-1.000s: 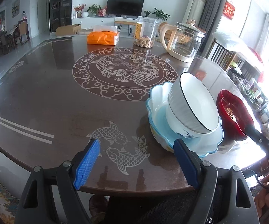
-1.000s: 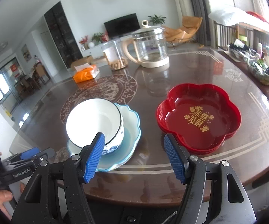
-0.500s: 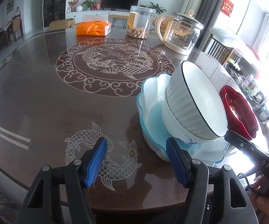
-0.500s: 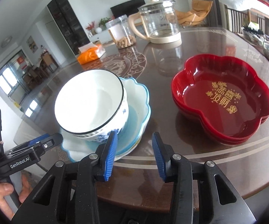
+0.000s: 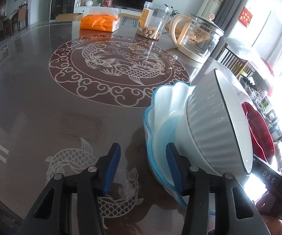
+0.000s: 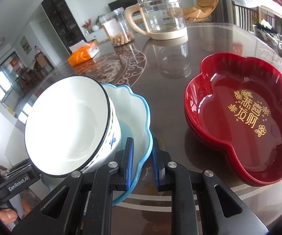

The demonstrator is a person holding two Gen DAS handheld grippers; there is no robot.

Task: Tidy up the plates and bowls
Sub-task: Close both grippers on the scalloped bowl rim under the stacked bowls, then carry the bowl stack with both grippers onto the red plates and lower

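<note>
A: Writing? "GenRobot.AI" on the left tongs (image 6: 13, 180); gold Chinese characters in the red lobed plate (image 6: 244, 115).

B: Surface: glossy brown table (image 5: 43, 101), carp medallion; living room behind.

A: White ribbed bowl (image 5: 213, 125) sits in the blue scalloped dish (image 6: 139, 117).

B: Both tongs closing, dish rim between each pair; right tongs (image 6: 142, 164) nearly pinching.

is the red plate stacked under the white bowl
No, the white bowl sits in the blue-rimmed plate, while the red plate lies apart on the table.
</note>
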